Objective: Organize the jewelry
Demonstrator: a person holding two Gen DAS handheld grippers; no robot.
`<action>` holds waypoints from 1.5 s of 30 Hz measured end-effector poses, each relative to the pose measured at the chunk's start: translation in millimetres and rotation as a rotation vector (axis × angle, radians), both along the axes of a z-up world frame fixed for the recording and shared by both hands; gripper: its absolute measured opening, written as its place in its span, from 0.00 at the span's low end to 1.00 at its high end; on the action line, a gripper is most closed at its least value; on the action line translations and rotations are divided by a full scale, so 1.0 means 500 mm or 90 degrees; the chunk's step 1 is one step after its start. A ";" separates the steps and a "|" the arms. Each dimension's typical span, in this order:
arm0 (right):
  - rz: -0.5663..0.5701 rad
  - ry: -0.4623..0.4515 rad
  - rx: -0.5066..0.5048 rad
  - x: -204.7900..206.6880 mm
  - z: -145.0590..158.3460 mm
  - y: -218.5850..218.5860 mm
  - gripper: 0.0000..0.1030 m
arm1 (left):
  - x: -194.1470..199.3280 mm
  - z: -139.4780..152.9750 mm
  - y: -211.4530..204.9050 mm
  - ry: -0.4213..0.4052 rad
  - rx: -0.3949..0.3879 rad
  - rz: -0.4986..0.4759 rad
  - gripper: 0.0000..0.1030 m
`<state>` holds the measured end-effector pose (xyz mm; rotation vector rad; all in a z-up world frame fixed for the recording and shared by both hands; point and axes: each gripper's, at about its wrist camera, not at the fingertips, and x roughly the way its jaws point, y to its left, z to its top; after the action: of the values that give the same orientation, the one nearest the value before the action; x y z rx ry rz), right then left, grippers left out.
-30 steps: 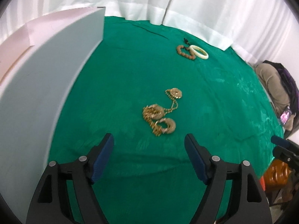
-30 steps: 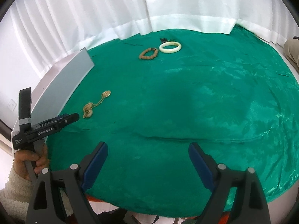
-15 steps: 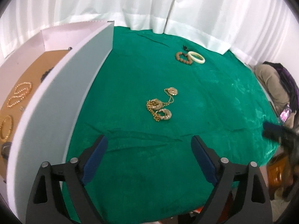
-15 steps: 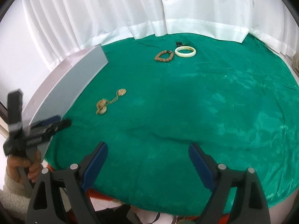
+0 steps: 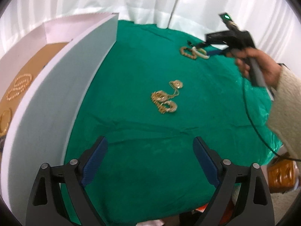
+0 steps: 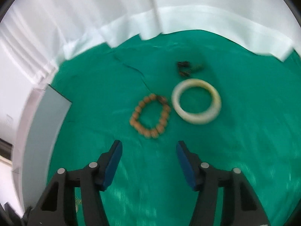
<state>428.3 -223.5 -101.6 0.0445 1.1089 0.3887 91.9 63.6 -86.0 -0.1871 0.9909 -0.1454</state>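
Two grippers over a green cloth strewn with jewelry

The right gripper (image 6: 148,160) hung just short of the wooden bead bracelet (image 6: 150,116), its jaws having just been closing yet still apart, with only green cloth (image 6: 244,141) between them. The cream bangle (image 6: 196,101) lay beside the beads, touching or nearly so, and a small dark piece (image 6: 185,67) sat beyond both, toward the far edge of the cloth near the white curtain (image 6: 131,9). The left gripper (image 5: 150,160) stood wide apart and empty near the cloth's near edge, having just been opening. A tangle of gold chains (image 5: 166,98) lay mid-cloth ahead of it. Along the left edge stood a white box (image 5: 65,94); gold beads (image 5: 18,86) rested on its brown floor. A hand (image 5: 263,69) in a cream sleeve (image 5: 287,113) held the right gripper.
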 end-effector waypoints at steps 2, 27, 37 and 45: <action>-0.037 -0.004 -0.002 0.046 -0.013 0.015 0.57 | -0.005 -0.009 0.009 0.008 0.002 0.007 0.90; -0.021 -0.020 -0.027 -0.039 -0.011 0.120 0.11 | -0.024 -0.031 0.049 0.019 -0.043 0.021 0.90; 0.107 0.018 -0.022 -0.387 -0.045 0.059 0.12 | -0.048 -0.028 0.026 0.015 -0.054 -0.004 0.90; 0.086 -0.067 -0.070 -0.533 -0.048 0.055 0.43 | -0.053 -0.010 -0.013 0.011 -0.034 -0.051 0.90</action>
<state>161.5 -196.2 -125.4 -0.1469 1.0295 0.4459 65.2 57.0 -91.0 -0.1977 1.0121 -0.2433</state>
